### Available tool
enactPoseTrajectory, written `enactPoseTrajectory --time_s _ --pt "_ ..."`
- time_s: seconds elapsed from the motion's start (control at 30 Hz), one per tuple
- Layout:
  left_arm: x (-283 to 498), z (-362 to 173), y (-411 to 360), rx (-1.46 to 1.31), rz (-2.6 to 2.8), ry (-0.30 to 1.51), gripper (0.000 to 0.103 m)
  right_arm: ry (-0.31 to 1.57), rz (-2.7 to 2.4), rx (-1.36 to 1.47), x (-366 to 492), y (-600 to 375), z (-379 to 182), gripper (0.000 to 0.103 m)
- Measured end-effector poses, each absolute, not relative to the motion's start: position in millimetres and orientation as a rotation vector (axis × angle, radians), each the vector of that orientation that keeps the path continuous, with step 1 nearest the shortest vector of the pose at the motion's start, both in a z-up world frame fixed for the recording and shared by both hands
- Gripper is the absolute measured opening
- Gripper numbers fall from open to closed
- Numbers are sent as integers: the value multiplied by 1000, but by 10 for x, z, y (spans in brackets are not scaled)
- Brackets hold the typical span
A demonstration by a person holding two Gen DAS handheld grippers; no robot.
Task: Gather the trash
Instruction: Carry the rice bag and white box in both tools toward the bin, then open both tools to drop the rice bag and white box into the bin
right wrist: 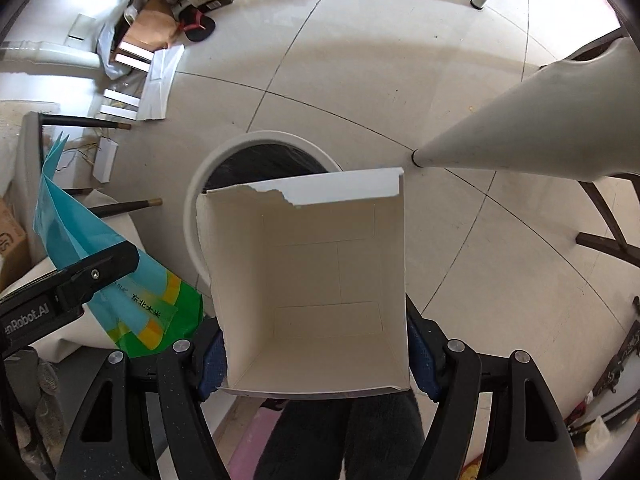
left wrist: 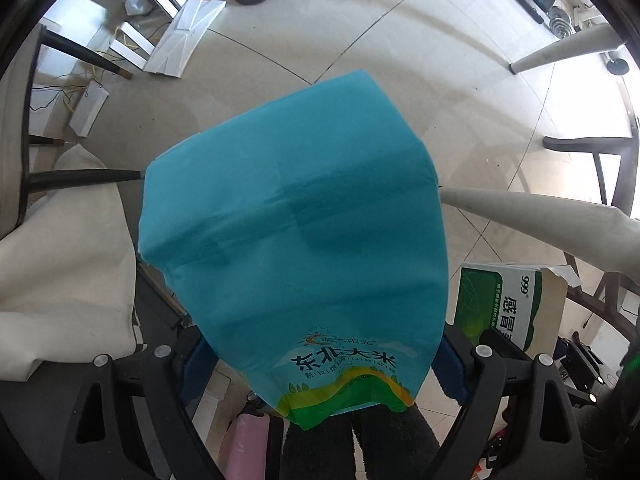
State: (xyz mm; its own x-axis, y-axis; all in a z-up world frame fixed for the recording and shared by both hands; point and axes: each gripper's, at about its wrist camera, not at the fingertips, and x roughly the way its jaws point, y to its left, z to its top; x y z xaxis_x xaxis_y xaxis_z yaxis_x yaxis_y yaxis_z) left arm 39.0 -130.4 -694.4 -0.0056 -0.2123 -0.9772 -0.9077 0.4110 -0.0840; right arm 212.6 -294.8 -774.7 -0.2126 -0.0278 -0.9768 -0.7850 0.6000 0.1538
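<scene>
My left gripper (left wrist: 320, 364) is shut on a teal rice bag (left wrist: 296, 224) with green and yellow print, held up over the floor; the bag hides most of the view ahead. The same bag (right wrist: 120, 276) and the left gripper's finger (right wrist: 96, 272) show at the left of the right wrist view. My right gripper (right wrist: 316, 348) is shut on an open white cardboard box (right wrist: 312, 280) with a torn top edge. The box hangs just in front of a round white trash bin (right wrist: 192, 208) with a black liner, partly hidden behind it.
White table legs (right wrist: 520, 124) slant in from the right. Dark chair legs (right wrist: 120, 208) and a cream cushion (left wrist: 60, 264) stand at the left. Flattened white boxes (left wrist: 184, 36), sandals and cartons lie at the back left. The green end of the box my right gripper holds (left wrist: 500, 304) shows at the right.
</scene>
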Motion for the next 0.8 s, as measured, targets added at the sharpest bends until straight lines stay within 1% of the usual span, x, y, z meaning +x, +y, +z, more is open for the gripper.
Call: enactPoseTrajectory --time_s 0.27,0.4,0.47,0.53,0.6,0.63,0.67,0.8 --pt "412 -7101 -1328 -1097 731 1507 91 1696 781 -657 2242 -2941 -8129 75" --pt "363 -7139 -1299 -1115 729 1498 94 1734 810 -650 2193 -2842 -8256 77" --pt "346 -7157 -1307 -1124 724 1500 101 1747 819 -640 2186 -2813 -8339 80" --pt "321 -7158 -1312 -1110 744 1512 102 1767 833 -641 2145 -2773 -8412 81" --pt "282 -7153 -1318 -1111 749 1516 102 1783 827 -635 2125 -2773 -8460 86" --pt "259 -7146 -1321 -1111 754 1515 102 1782 820 -640 2113 -2773 -8464 95" --pt "236 -7130 -1325 -1105 763 1516 102 1777 813 -642 2099 -2773 -8461 100" --pt "136 -7052 -1383 -1074 792 1525 102 1763 807 -650 2043 -2789 -8422 101"
